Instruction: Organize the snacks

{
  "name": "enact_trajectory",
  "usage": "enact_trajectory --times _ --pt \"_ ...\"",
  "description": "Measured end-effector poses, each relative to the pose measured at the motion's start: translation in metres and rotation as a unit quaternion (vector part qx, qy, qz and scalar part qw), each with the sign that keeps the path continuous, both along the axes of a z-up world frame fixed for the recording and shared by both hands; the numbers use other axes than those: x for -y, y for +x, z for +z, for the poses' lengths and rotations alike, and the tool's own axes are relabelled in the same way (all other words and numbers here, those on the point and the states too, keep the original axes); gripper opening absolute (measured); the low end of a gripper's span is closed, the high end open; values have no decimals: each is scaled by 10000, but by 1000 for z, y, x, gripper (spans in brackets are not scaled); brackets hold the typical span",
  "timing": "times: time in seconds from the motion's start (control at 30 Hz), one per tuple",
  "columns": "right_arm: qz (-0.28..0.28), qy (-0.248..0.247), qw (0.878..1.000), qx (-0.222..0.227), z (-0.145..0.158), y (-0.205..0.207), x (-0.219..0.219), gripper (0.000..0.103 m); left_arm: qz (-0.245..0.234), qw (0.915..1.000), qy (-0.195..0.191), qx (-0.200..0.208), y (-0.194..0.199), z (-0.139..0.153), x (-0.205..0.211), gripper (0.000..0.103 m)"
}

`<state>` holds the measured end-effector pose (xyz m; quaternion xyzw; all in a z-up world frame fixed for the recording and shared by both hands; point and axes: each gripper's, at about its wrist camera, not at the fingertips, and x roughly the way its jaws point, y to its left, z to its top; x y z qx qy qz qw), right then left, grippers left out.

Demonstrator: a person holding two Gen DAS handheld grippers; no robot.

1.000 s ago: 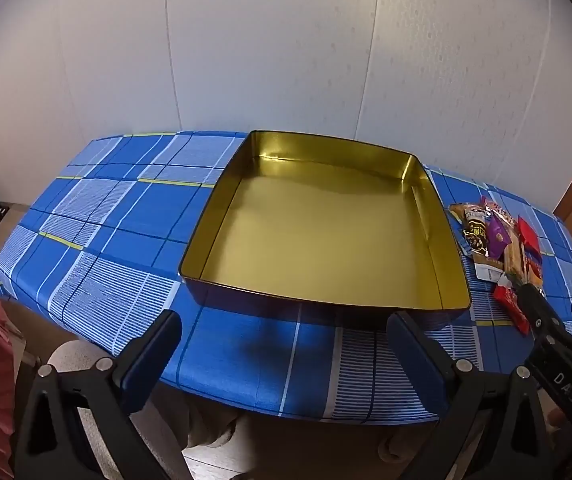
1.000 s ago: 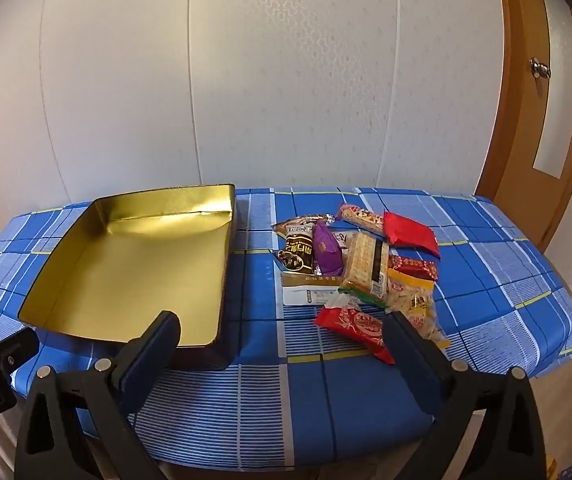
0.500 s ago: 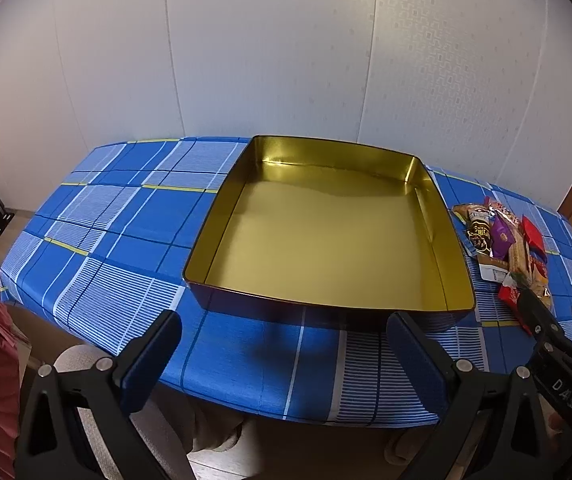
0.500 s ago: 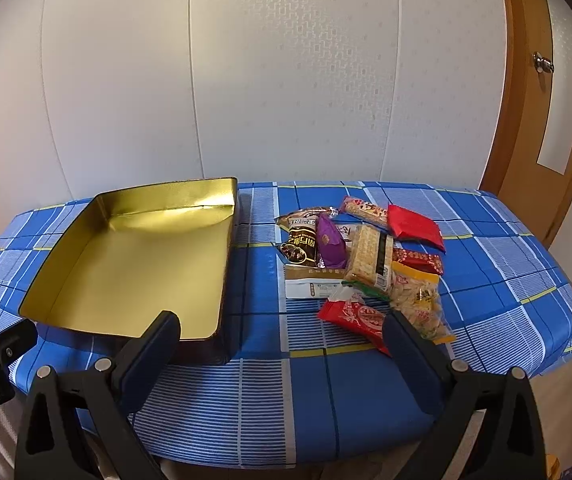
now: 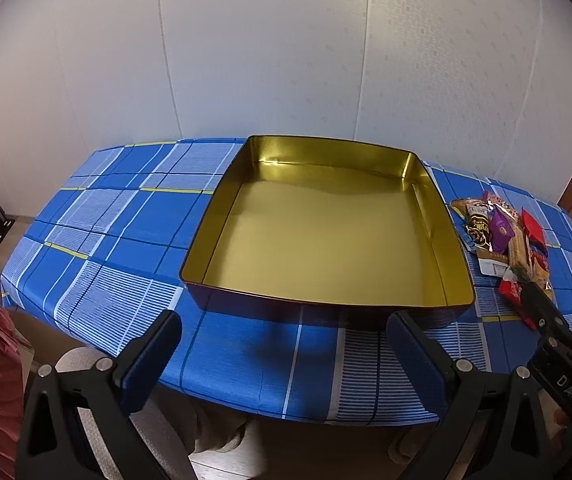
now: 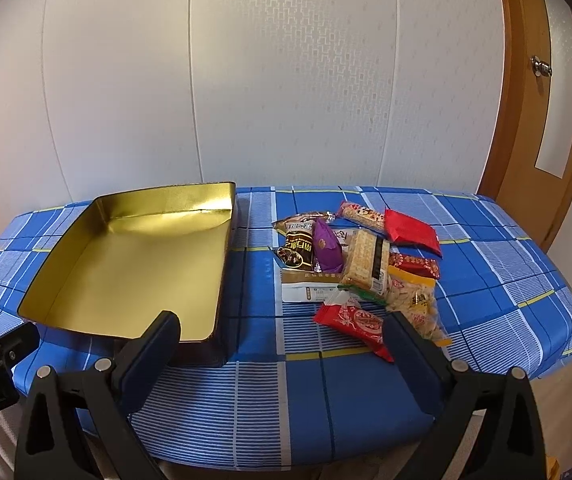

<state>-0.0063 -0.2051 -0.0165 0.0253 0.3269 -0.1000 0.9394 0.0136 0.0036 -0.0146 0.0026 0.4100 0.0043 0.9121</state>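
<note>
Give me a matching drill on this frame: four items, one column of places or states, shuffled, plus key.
Items:
1. gold tin
2. purple packet
3. flat red pouch
4. right gripper

Places or states:
A. far right of the snack pile
B. open, holding nothing
C. empty, left of the snacks
D. lying beside the dark brown wrapper

Pairs: 1-C, 2-D, 3-A, 4-B
</note>
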Motion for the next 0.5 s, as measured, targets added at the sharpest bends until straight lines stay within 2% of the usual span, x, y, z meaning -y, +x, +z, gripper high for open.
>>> enact_trajectory --times 0.3,0.4,0.5 --pt "-103 18 9998 139 -2 -5 10 103 -454 9990 8 -12 -3 3 14 103" --pt "-309 21 9990 326 -1 -9 22 103 -724 9974 62 38 -6 4 24 103" --pt "-527 37 9970 561 1 -13 36 103 -952 9954 -66 -33 -7 1 33 103"
